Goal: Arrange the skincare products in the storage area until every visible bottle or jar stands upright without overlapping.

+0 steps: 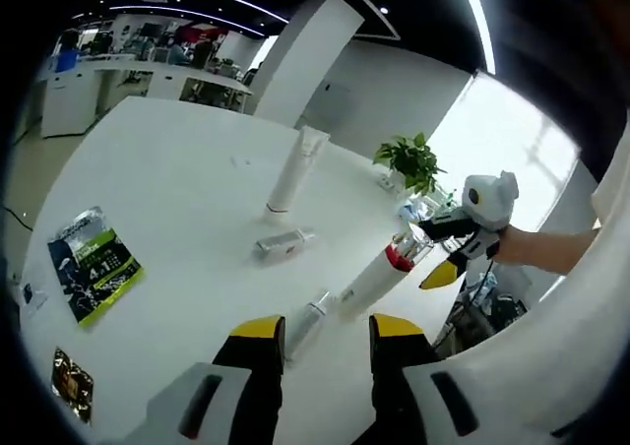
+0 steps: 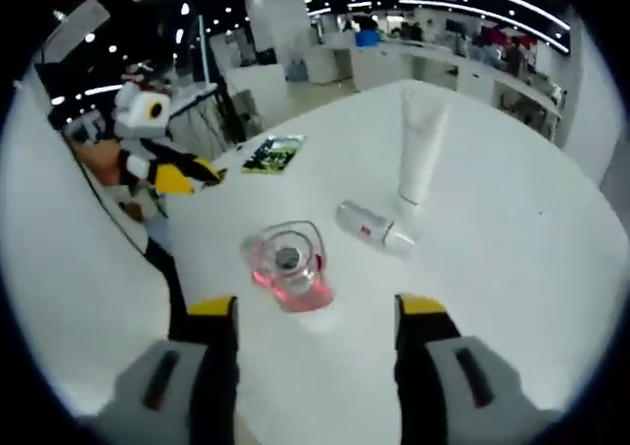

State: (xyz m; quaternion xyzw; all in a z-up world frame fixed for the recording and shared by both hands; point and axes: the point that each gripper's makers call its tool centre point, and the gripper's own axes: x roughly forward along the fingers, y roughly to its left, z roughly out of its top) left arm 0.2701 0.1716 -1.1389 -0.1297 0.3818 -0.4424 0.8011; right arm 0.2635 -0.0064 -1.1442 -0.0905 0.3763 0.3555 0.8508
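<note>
White round table (image 1: 177,169) w/ skincare items scattered on it, office space behind.

Left gripper view: left gripper (image 1: 327,329) has its yellow-tipped jaws parted, nothing between them. Just ahead of the tips lies a small clear vial (image 1: 307,319) on its side. Beyond it, slightly to the right, a long white bottle w/ red collar (image 1: 379,273) leans at an angle; the right gripper (image 1: 441,253) is at its top end, coming in from the right. Farther ahead, a short silver-white bottle (image 1: 283,242) lies flat, and past that a tall white tube (image 1: 297,169) stands upright on its cap. Off to the left: a green-and-blue sachet (image 1: 94,263) and a small dark-gold packet (image 1: 72,383), both flat. Potted plant (image 1: 411,161) at the far edge.

Right gripper view: right gripper's jaws stand wide apart w/ the bottle's clear cap and pink-red top (image 2: 287,265) seen end-on between and just ahead of them; whether the jaws actually touch it, can't tell. The left gripper (image 2: 182,177) shows ahead to the left.

Handling, as a judgement: the long bottle looks rigid plastic, light, smooth, so likely slippery; top-heavy when tilted. Best hold is probably across the body just below the red collar, not on the clear cap, which could pop off. The tube is soft, would squash. The vial looks small, possibly fragile; pinch mid-body.
</note>
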